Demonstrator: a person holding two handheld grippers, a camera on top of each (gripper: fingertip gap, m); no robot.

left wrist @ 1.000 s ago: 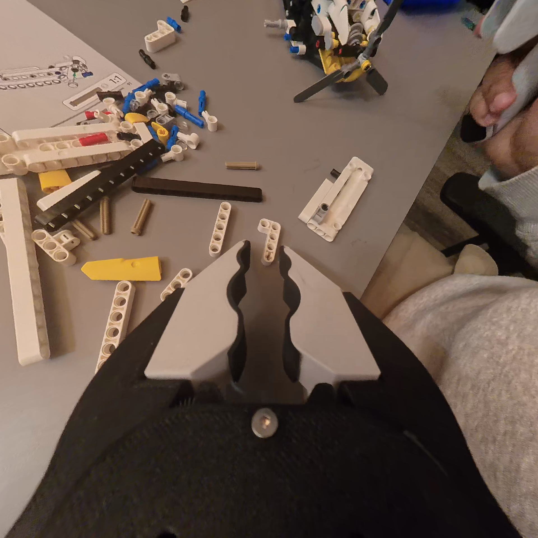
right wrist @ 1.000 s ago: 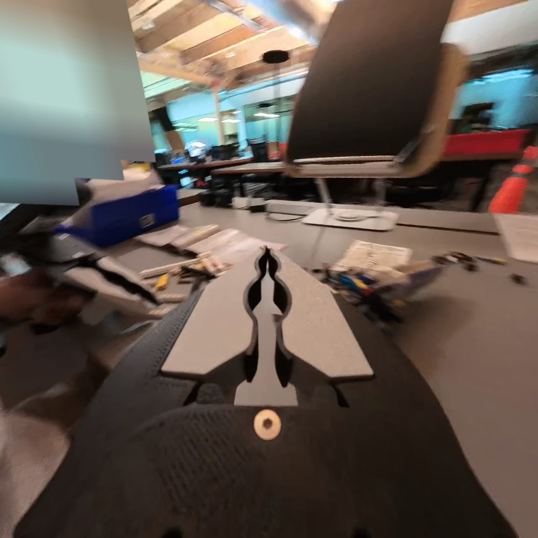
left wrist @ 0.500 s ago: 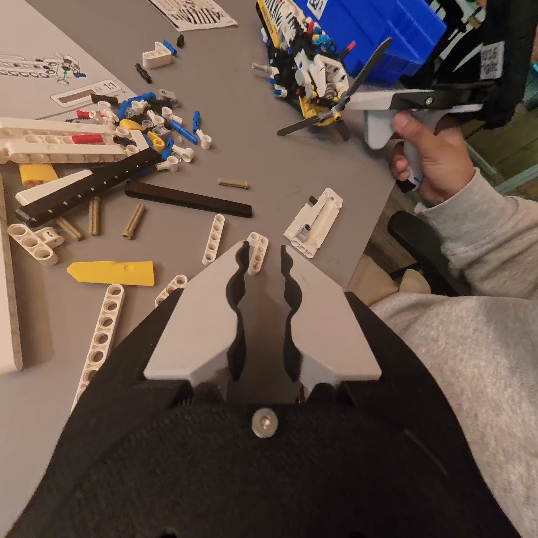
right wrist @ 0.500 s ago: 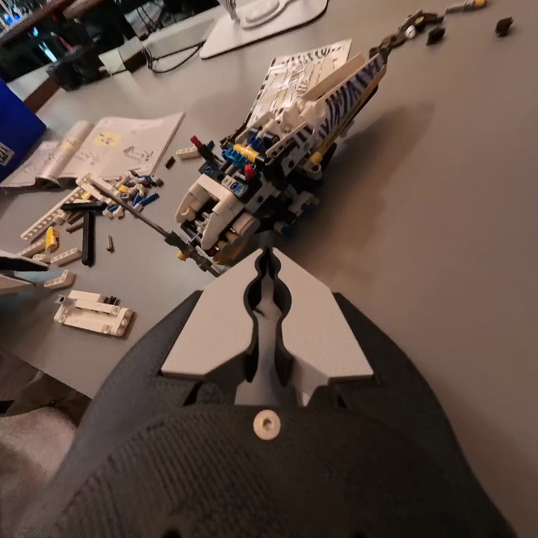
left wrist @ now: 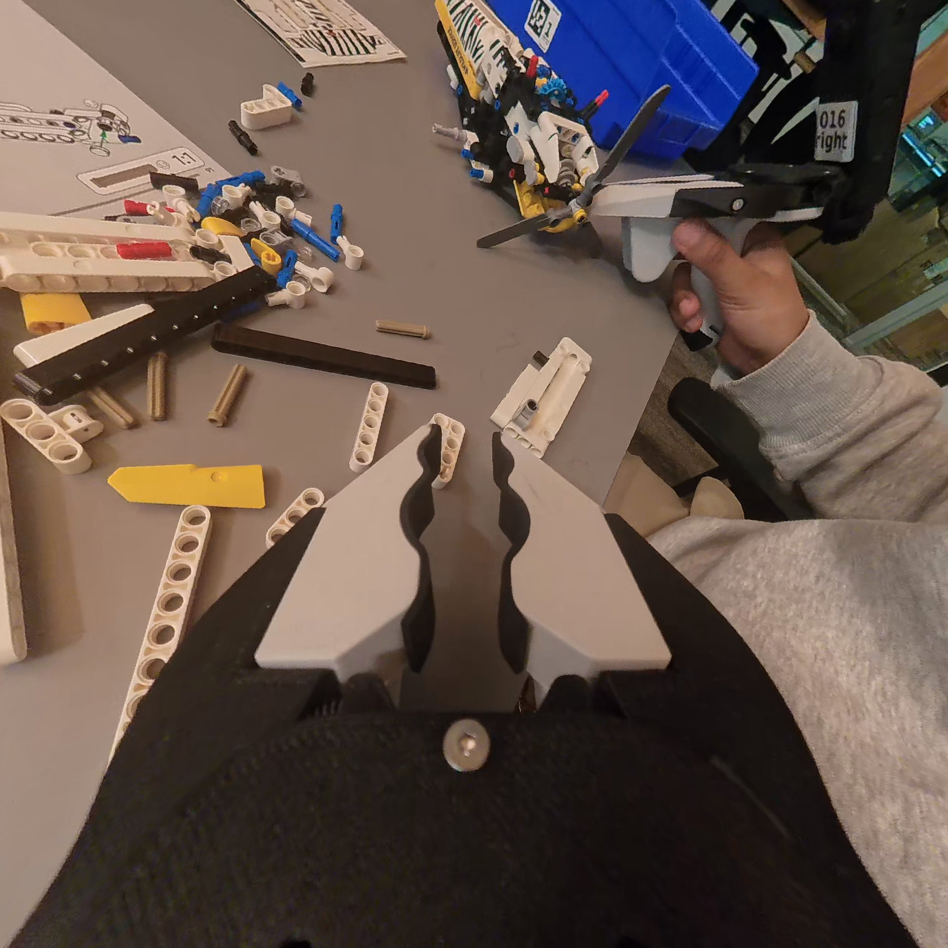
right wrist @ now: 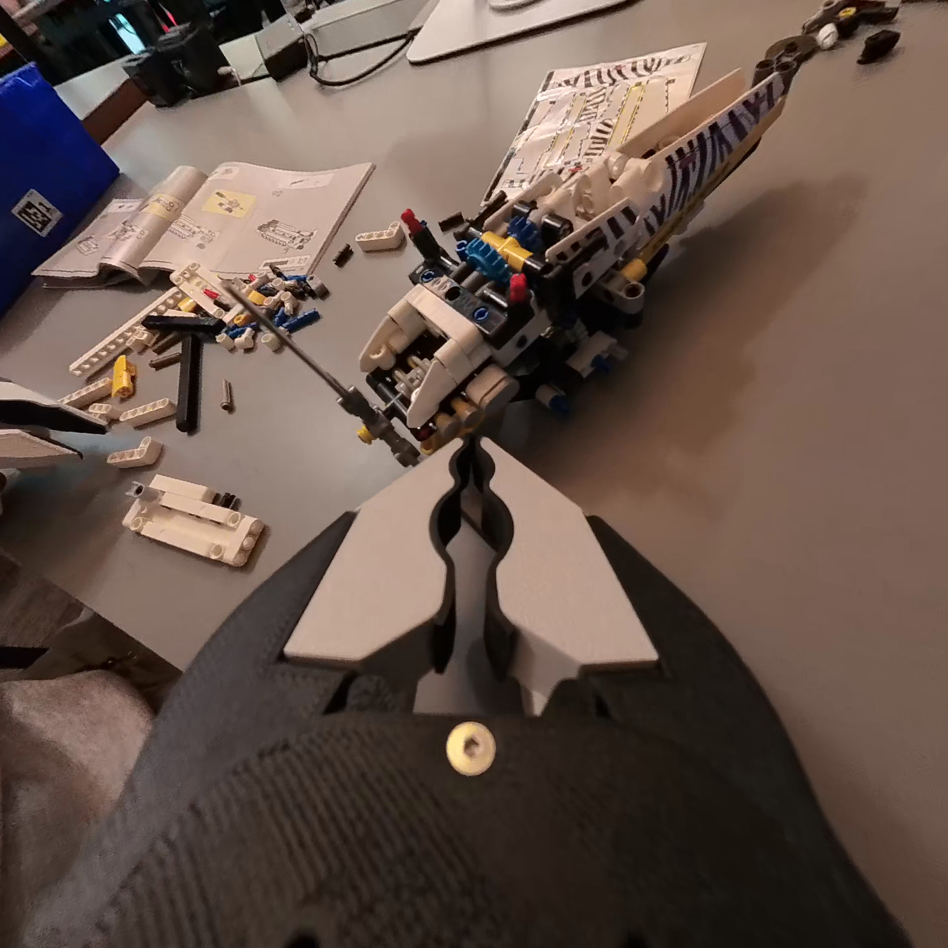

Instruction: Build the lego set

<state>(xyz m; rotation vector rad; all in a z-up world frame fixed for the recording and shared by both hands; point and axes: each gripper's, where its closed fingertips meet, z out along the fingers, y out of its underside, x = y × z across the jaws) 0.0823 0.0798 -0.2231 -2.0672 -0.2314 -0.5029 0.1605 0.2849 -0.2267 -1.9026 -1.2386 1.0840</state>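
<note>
The left gripper (left wrist: 461,441) hangs low over the grey table (left wrist: 436,256) at the centre of the left wrist view, jaws spread and holding nothing, its left finger partly covering a short white bent beam (left wrist: 450,446). The right gripper (right wrist: 471,451), at the centre of its own view, has its jaws nearly pressed together with only a narrow gap and nothing between them; its tips sit just beside the nose of the part-built model plane (right wrist: 513,318), close to the grey propeller (right wrist: 328,379). Loose parts lie in the upper left of the left wrist view: a pile of pins and connectors (left wrist: 267,231), a black beam (left wrist: 323,356), a yellow panel (left wrist: 190,485). A white sub-assembly (left wrist: 544,400) rests near the table's edge at centre right. Risks, as judged: the right tips may catch a propeller blade and turn or push the model, since nothing steadies it. The left jaws could slide the bent beam away on closing, as it lies flat. The sub-assembly could be knocked off the table by either tool passing over it.
</note>
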